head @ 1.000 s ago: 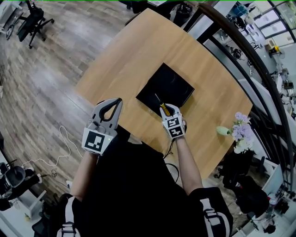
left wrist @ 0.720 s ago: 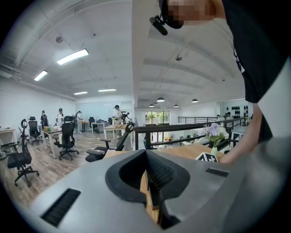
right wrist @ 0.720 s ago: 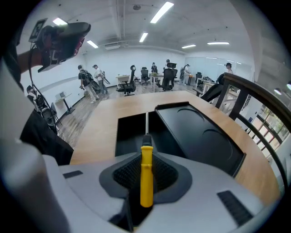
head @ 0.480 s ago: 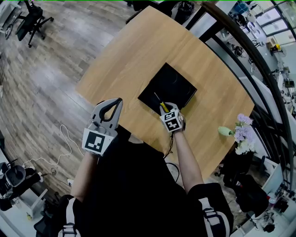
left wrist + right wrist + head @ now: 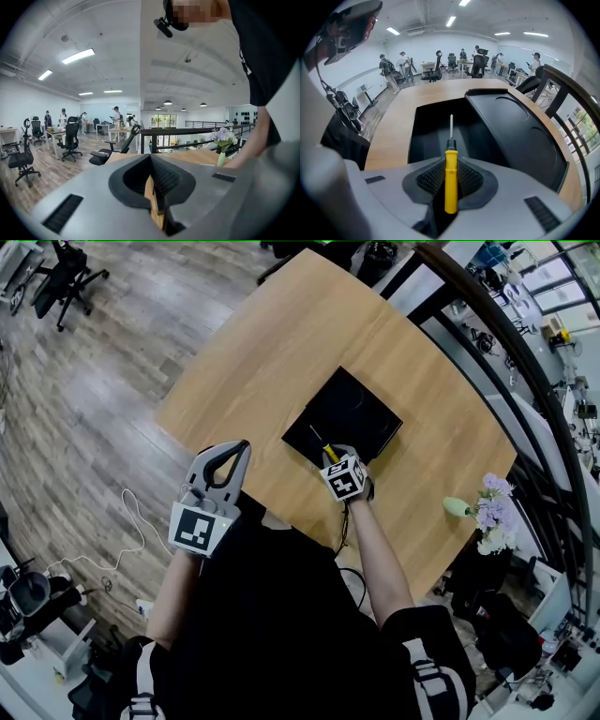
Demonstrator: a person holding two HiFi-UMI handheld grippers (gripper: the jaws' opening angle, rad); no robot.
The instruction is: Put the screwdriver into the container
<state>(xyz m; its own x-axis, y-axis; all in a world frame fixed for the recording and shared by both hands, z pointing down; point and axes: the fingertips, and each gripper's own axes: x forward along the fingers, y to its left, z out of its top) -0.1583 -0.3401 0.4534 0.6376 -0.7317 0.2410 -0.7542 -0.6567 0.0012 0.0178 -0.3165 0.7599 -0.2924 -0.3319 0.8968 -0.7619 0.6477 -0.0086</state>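
My right gripper (image 5: 450, 180) is shut on a yellow-handled screwdriver (image 5: 450, 180) whose thin metal shaft points forward over the open black container (image 5: 440, 129). In the head view the right gripper (image 5: 335, 457) hovers at the near edge of the black container (image 5: 352, 409), the screwdriver (image 5: 327, 452) sticking out over it. The container's hinged lid (image 5: 520, 136) lies open to the right. My left gripper (image 5: 228, 457) is held off the table's near-left edge, its jaws closed together with nothing between them.
The container rests on a rounded wooden table (image 5: 281, 343). A vase of purple flowers (image 5: 486, 507) stands at the table's right end beside a dark railing (image 5: 506, 362). Office chairs (image 5: 61, 277) and wood flooring lie beyond.
My right gripper has moved slightly forward with the screwdriver, now reaching over the container's near edge. The left gripper has stayed in place.
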